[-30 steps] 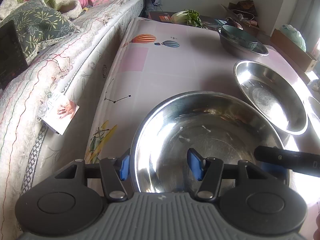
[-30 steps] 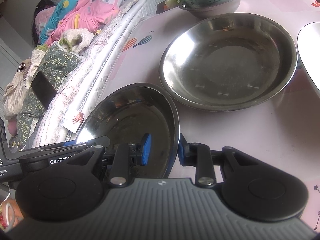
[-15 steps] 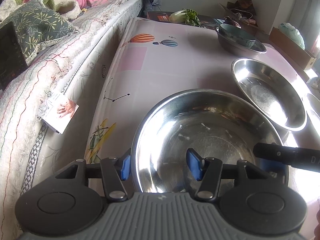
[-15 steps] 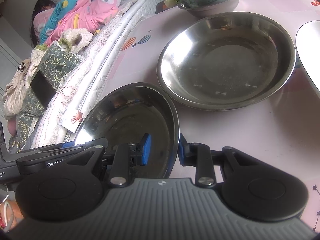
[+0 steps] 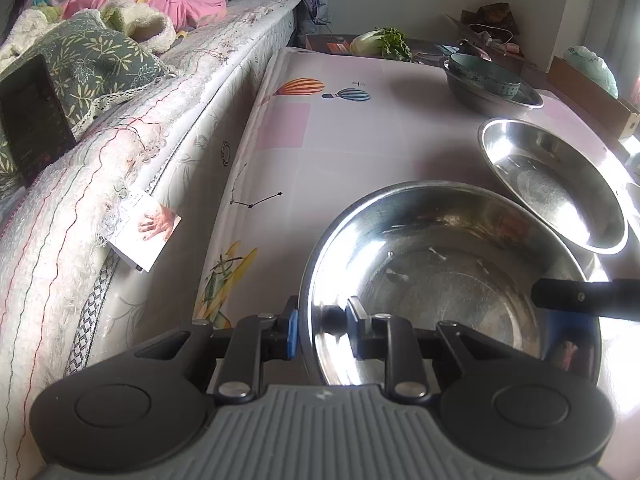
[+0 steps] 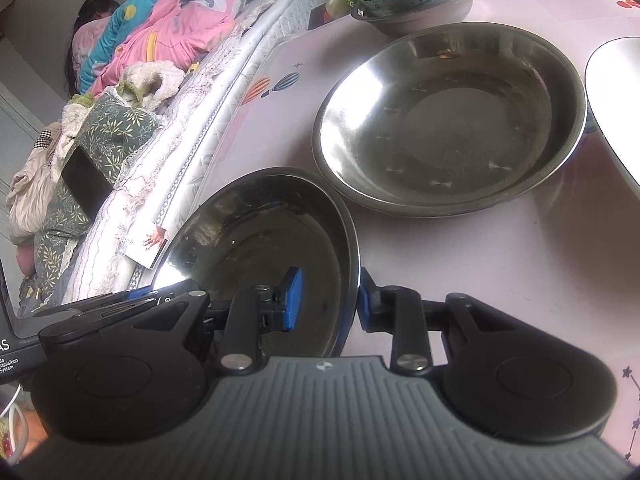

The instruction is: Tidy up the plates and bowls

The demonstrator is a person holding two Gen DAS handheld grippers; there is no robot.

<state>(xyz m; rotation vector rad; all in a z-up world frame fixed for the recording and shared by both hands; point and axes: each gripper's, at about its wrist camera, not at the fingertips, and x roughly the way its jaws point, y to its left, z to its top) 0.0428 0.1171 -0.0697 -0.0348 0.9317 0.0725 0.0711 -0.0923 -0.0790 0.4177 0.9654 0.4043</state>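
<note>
Since a second ago your left tool (image 5: 320, 328) is closing narrow onto the near steel bowl (image 5: 448, 280) rim. Your right tool (image 6: 326, 298) grips its opposite rim. It sits on the surface (image 5: 360, 140), beside a larger bowl (image 6: 452, 120).

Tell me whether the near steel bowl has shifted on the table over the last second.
No. The near steel bowl keeps its spot against the constellation print on the table. Only the left gripper is closing on its rim.
</note>
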